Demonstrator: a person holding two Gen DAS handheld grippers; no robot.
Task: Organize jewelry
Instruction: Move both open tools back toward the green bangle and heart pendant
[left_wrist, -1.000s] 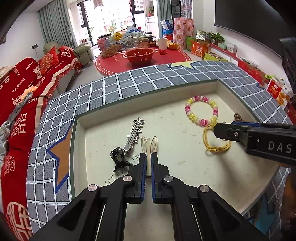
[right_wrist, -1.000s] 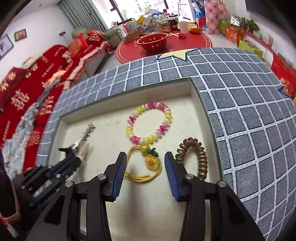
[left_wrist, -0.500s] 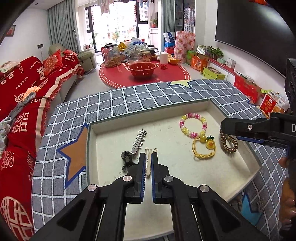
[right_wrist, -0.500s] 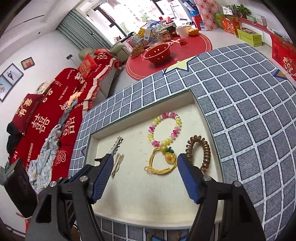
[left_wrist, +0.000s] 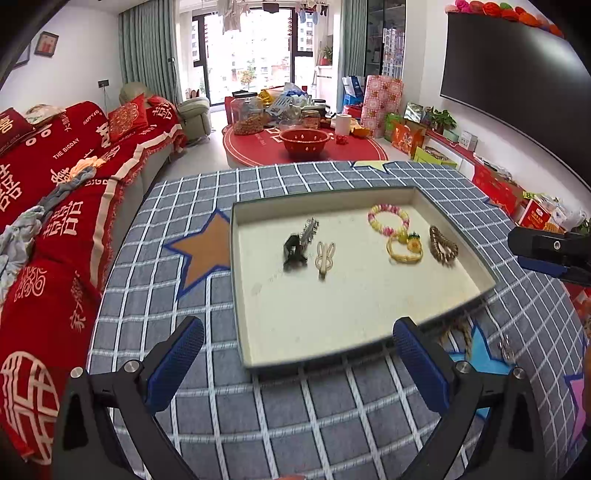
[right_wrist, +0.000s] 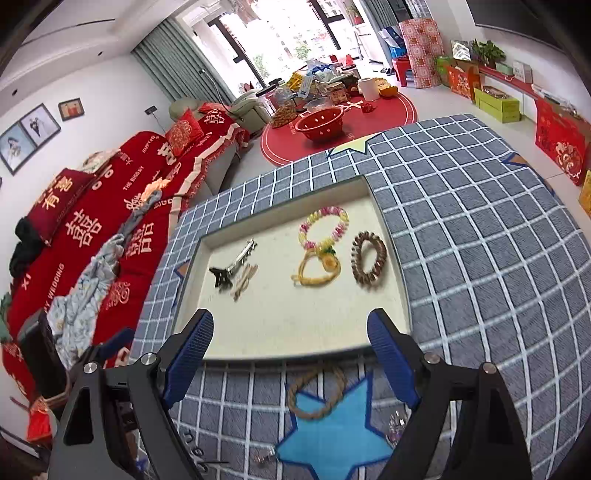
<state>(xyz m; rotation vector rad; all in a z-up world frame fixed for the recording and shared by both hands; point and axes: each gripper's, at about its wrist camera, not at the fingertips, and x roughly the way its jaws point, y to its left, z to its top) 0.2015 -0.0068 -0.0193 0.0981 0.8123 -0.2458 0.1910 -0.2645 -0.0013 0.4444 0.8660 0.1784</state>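
Observation:
An open cream-lined tray (left_wrist: 236, 258) (right_wrist: 391, 258) rests on the checked cloth. On its left lie a black claw clip (left_wrist: 293, 251) (right_wrist: 221, 277), a silver spiked clip (left_wrist: 309, 227) and a cream hairpin (left_wrist: 325, 256) (right_wrist: 243, 280). On its right are a pink-yellow bead bracelet (left_wrist: 372, 218) (right_wrist: 325, 211), a yellow cord with a pineapple charm (left_wrist: 413, 243) (right_wrist: 327, 260) and a brown coil tie (left_wrist: 448, 256) (right_wrist: 382, 258). My left gripper (left_wrist: 295, 350) and right gripper (right_wrist: 290, 332) hover at the tray's near rim, jaws opening with nothing between them.
A rope ring (right_wrist: 314, 415) and a small silver piece (right_wrist: 397, 424) lie on the cloth in front of the tray. A red-covered sofa (left_wrist: 55, 184) runs along the left. Beyond the cloth stands a red round table (left_wrist: 306, 147) with a red bowl and jars.
Both grippers pulled back and up from the tray's inside to its near rim. The left jaws went from shut over the cream hairpin to wide open; the right jaws widened, leaving the yellow cord.

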